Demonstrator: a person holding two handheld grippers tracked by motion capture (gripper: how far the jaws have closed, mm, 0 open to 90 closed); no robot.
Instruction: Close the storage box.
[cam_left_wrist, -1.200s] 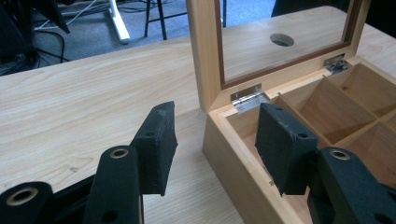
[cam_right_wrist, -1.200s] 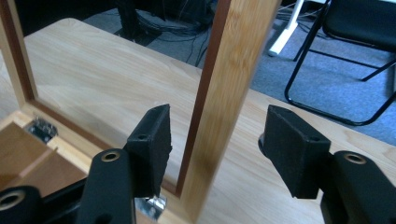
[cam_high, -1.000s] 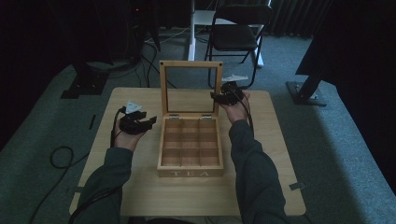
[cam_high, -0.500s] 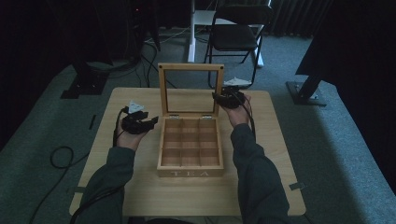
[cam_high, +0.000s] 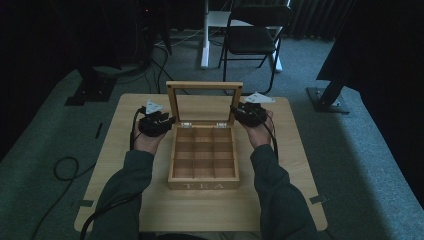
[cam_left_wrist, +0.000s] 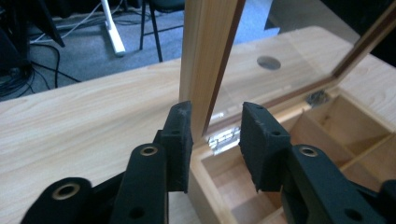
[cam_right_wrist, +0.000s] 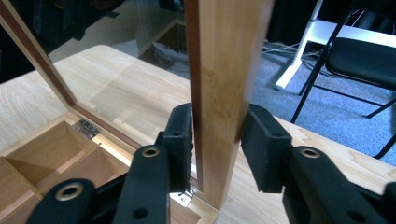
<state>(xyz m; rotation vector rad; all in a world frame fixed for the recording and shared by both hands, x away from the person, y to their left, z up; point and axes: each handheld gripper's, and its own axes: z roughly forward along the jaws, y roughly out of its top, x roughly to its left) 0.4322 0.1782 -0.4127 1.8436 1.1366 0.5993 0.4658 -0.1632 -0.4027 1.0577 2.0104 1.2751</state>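
Observation:
A wooden tea box (cam_high: 203, 185) marked TEA sits mid-table, its glass-paned lid (cam_high: 204, 86) standing upright. My left gripper (cam_high: 167, 121) is at the lid's left edge. In the left gripper view its jaws (cam_left_wrist: 215, 109) have just been closing and straddle the lid frame (cam_left_wrist: 205, 56). One pad (cam_left_wrist: 180, 135) lies against the wood and a gap remains at the other. My right gripper (cam_high: 236, 111) is at the lid's right edge. Its jaws (cam_right_wrist: 218, 112) have also been closing, and both pads now press on the frame (cam_right_wrist: 224, 56). The box's compartments (cam_right_wrist: 51, 140) hold nothing.
The box rests on a light wooden table (cam_high: 125, 165) with a round hole (cam_left_wrist: 269, 62) behind the lid. A black folding chair (cam_high: 252, 35) and a white stand leg (cam_high: 204, 45) are beyond the far edge. Cables (cam_high: 65, 170) lie on the carpet at left.
Both hands have moved inward to the lid's side edges, and both pairs of jaws have narrowed around the frame. The lid stays upright.

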